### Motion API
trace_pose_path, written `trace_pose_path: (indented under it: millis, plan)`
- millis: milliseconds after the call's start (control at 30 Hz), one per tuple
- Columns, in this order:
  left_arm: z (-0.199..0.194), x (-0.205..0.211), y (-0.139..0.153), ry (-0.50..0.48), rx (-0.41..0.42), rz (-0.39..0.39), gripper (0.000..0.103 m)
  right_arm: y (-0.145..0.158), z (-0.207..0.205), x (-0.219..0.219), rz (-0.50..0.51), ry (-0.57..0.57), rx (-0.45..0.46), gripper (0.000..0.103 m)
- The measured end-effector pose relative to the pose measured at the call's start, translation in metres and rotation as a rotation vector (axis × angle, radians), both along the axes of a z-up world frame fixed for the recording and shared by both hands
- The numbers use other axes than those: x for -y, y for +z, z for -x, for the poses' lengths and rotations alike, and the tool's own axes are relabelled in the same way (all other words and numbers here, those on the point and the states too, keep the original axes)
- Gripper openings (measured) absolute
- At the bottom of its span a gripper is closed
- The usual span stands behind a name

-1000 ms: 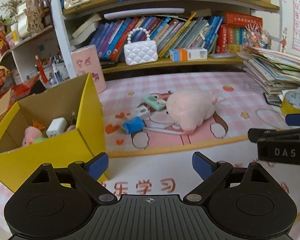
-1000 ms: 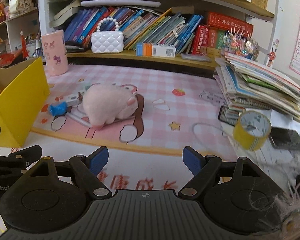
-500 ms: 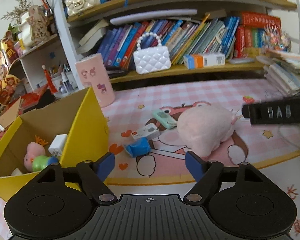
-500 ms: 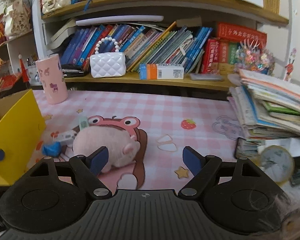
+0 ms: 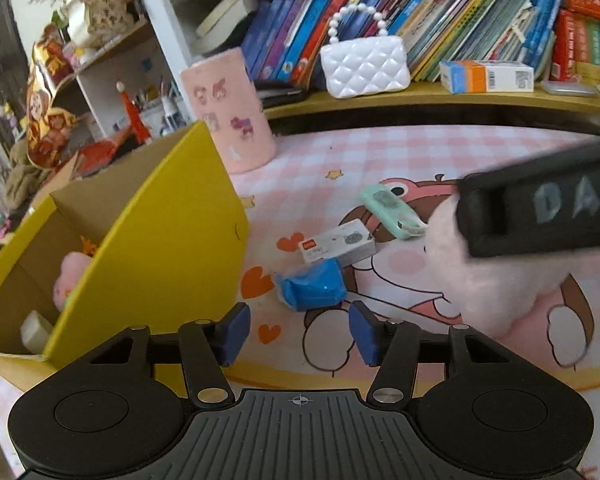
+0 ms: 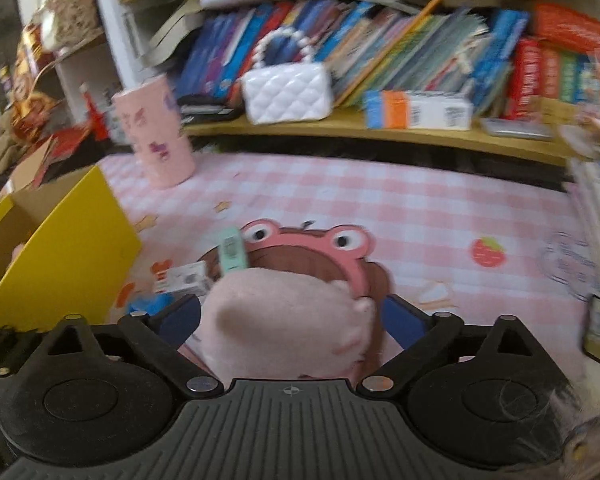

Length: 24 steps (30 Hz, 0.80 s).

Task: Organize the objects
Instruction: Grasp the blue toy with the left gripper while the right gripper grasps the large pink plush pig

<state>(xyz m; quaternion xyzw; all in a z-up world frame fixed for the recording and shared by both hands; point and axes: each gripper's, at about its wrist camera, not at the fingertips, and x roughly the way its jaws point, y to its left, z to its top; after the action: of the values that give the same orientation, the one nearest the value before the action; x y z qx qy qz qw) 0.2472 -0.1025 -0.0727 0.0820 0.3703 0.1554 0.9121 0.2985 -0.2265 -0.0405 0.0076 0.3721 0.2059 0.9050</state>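
On the pink checked mat (image 6: 380, 200), our right hand-held gripper (image 6: 290, 318) has its jaws wide apart around the pink plush toy (image 6: 284, 320), not squeezing it. Our left hand-held gripper (image 5: 298, 334) is spread too, holding nothing, just behind the blue thing (image 5: 312, 286) beside the yellow box (image 5: 148, 260).

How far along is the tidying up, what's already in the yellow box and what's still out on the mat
Partly done. The yellow box already holds a pink toy and a white block. In hand: the right gripper is open around the pink plush, not yet closed; the left gripper is open just short of the blue item. Also left on the mat: the small white box and the mint-green gadget.
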Motion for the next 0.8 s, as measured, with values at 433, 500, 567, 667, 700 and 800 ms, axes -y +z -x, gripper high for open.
trace_pose_path:
  millis: [433, 500, 567, 667, 700, 800]
  plan:
    - [-0.036, -0.01, -0.015, 0.048, -0.013, 0.034, 0.056, -0.009, -0.035, 0.009, -0.009, 0.009, -0.086, 0.086]
    - [-0.04, -0.013, -0.017, 0.062, -0.014, 0.051, 0.056, -0.006, -0.034, 0.015, -0.014, -0.008, -0.094, 0.086]
    - [-0.042, -0.016, -0.016, 0.065, -0.012, 0.074, 0.052, -0.004, -0.031, 0.022, -0.023, -0.025, -0.1, 0.086]
    - [-0.04, -0.018, -0.014, 0.066, 0.002, 0.091, 0.04, -0.003, -0.026, 0.03, -0.048, -0.049, -0.112, 0.086]
    - [-0.036, -0.02, -0.012, 0.078, 0.021, 0.109, 0.039, -0.002, -0.024, 0.032, -0.053, -0.055, -0.114, 0.086]
    - [-0.021, -0.026, -0.001, 0.107, 0.073, 0.187, 0.039, 0.0, -0.016, 0.035, -0.054, -0.072, -0.093, 0.086]
